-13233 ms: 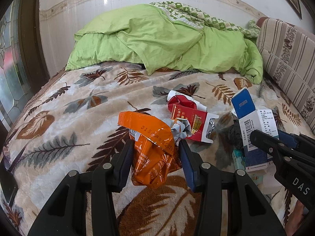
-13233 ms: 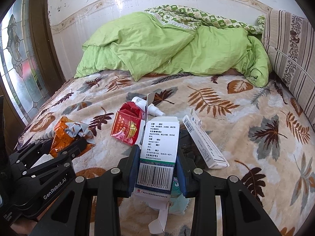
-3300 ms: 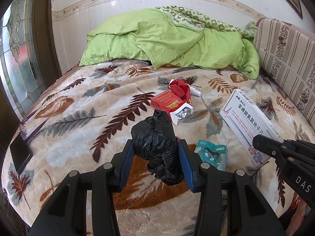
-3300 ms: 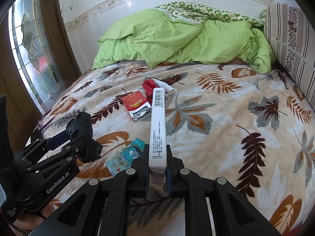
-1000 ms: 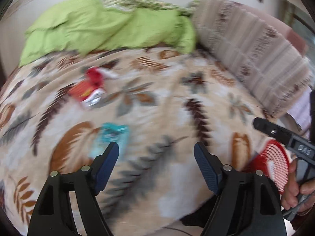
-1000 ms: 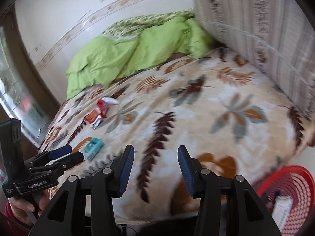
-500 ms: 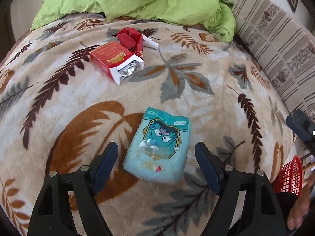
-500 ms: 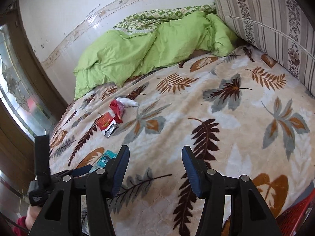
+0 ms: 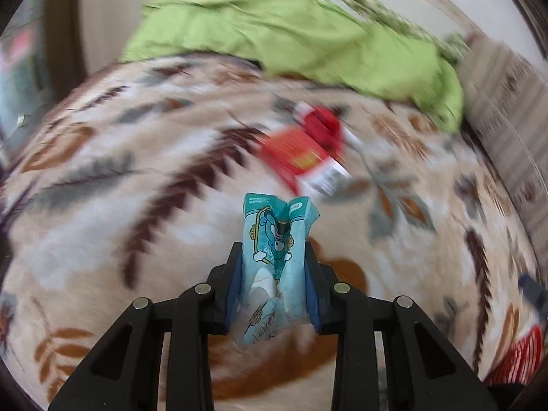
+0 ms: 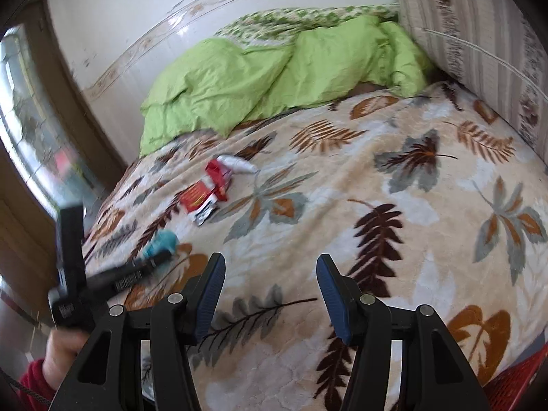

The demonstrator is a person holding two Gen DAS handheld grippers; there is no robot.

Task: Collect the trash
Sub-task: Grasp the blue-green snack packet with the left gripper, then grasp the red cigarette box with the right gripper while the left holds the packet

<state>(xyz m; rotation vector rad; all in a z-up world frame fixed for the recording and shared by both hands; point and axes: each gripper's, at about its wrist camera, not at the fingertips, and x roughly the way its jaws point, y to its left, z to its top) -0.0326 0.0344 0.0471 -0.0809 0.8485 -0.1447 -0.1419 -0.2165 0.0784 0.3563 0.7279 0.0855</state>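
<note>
A teal cartoon snack packet [image 9: 277,236] stands crumpled between the blue pads of my left gripper [image 9: 273,253], whose jaws are closing and press on both its sides. From the right wrist view the same packet [image 10: 161,240] shows at the left gripper's [image 10: 152,259] tip, low on the left of the bed. Further up the leaf-patterned blanket [image 10: 376,178] lie a red cigarette pack [image 9: 301,161], a red wrapper [image 10: 217,174] and a small white tube [image 10: 239,166]. My right gripper [image 10: 270,275] hangs open over the blanket with nothing between its fingers.
A red mesh basket [image 10: 513,380] sits off the bed's near right corner. A green quilt [image 10: 274,72] is piled at the far end and a striped cushion [image 10: 479,34] lines the right side. A person's hand [image 10: 65,352] in a red sleeve holds the left gripper.
The left gripper came down around the flat teal packet and closed, so the packet now stands pinched and crumpled. The right gripper drifted slightly and stays open.
</note>
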